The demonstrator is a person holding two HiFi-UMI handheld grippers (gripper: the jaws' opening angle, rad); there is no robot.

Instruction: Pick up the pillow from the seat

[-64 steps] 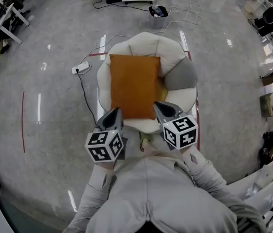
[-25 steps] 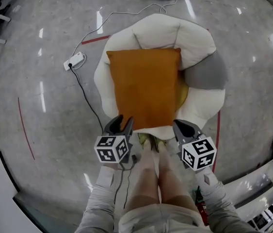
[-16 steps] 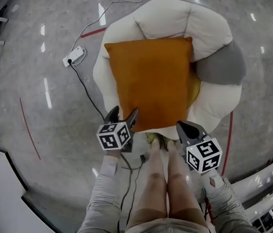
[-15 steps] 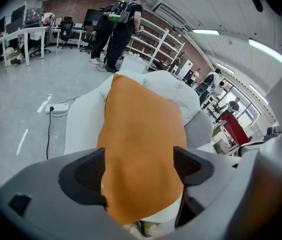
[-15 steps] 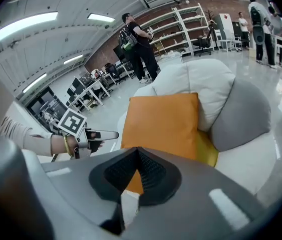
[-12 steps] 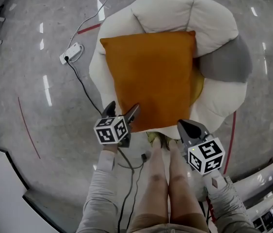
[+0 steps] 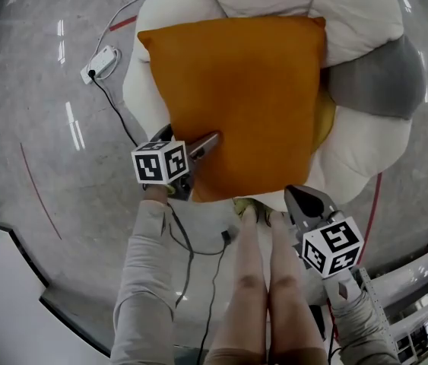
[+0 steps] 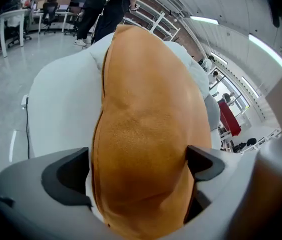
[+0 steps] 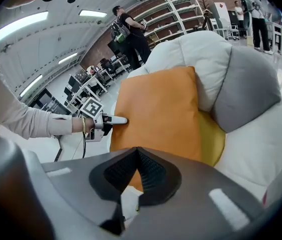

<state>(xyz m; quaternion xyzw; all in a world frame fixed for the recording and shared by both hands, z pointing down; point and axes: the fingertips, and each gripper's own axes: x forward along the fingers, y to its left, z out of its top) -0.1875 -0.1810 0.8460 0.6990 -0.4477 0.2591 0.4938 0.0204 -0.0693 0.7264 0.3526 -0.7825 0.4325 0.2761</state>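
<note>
An orange pillow (image 7: 236, 90) lies flat on a cream, round padded seat (image 7: 366, 154), over a yellow cushion (image 7: 321, 120). My left gripper (image 7: 189, 139) is at the pillow's near left corner. Its jaws are opening wide, and the pillow's edge (image 8: 146, 134) fills the gap between them. One fingertip (image 8: 201, 164) touches the fabric, while the other (image 8: 65, 176) stands a little off it. My right gripper (image 7: 299, 196) hangs shut just off the seat's front edge, with nothing in it. From the right gripper view (image 9: 135, 176) the pillow (image 9: 156, 114) lies ahead.
A grey cushion (image 7: 381, 78) sits in the seat's right side. A white power strip (image 7: 101, 59) and its cable lie on the floor to the left, by red tape lines (image 7: 35, 188). The person's legs (image 7: 255, 280) stand at the seat's front. People stand by shelves far behind.
My left gripper has moved forward onto the pillow's near left corner and its jaws have spread around the edge. The head has leaned closer. My right gripper has stayed shut.
</note>
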